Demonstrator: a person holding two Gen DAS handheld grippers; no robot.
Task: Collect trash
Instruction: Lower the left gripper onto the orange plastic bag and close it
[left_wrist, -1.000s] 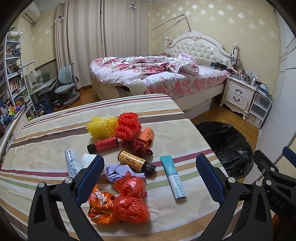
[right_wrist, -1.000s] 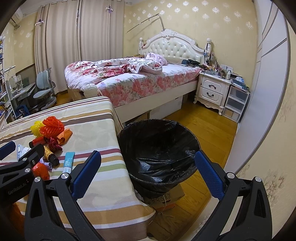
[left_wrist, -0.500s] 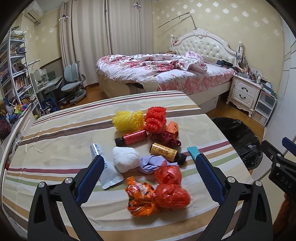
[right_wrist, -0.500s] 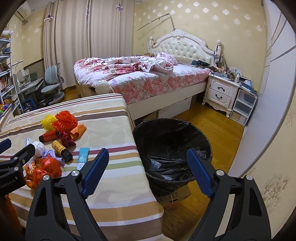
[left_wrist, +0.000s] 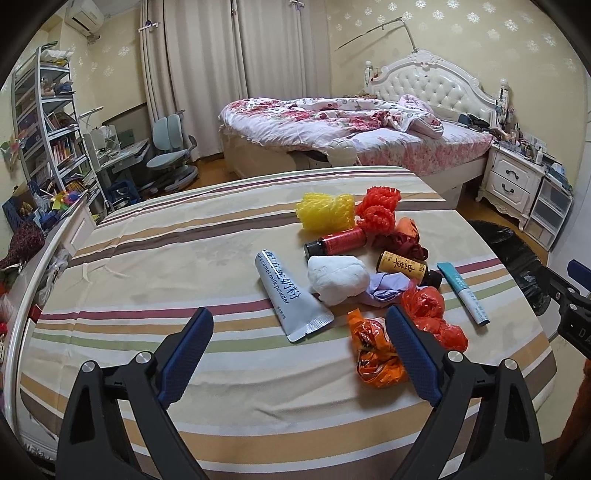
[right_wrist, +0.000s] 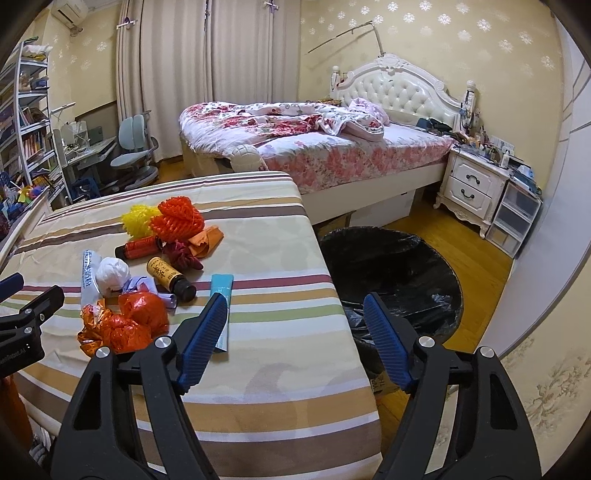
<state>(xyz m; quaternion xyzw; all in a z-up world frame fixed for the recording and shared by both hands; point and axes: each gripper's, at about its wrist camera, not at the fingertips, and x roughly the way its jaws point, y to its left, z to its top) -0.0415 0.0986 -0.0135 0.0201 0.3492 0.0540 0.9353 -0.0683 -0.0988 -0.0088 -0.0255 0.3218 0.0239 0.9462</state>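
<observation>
A heap of trash lies on the striped table (left_wrist: 147, 280): a silver milk-powder sachet (left_wrist: 286, 295), a white wad (left_wrist: 338, 278), an orange foil wrapper (left_wrist: 375, 356), red plastic bags (left_wrist: 430, 314), a teal tube (left_wrist: 463, 291), two small bottles and yellow and orange foam nets. My left gripper (left_wrist: 299, 334) hovers near the table's front edge with its jaws closing and nothing between them; the sachet lies just beyond. My right gripper (right_wrist: 295, 317) hangs over the table's right edge, jaws closing on nothing, its left finger over the teal tube (right_wrist: 221, 295). The black-lined bin (right_wrist: 391, 273) stands right of the table.
A bed (right_wrist: 314, 147) lies beyond the table, with a white nightstand (right_wrist: 472, 188) and drawer unit to its right. Bookshelves (left_wrist: 48, 129), a desk and a chair stand at the far left. A cardboard box sits under the bin.
Both grippers have swung left over the table, so the trash heap sits further right in both views. The right gripper's jaws have narrowed noticeably, the left's slightly.
</observation>
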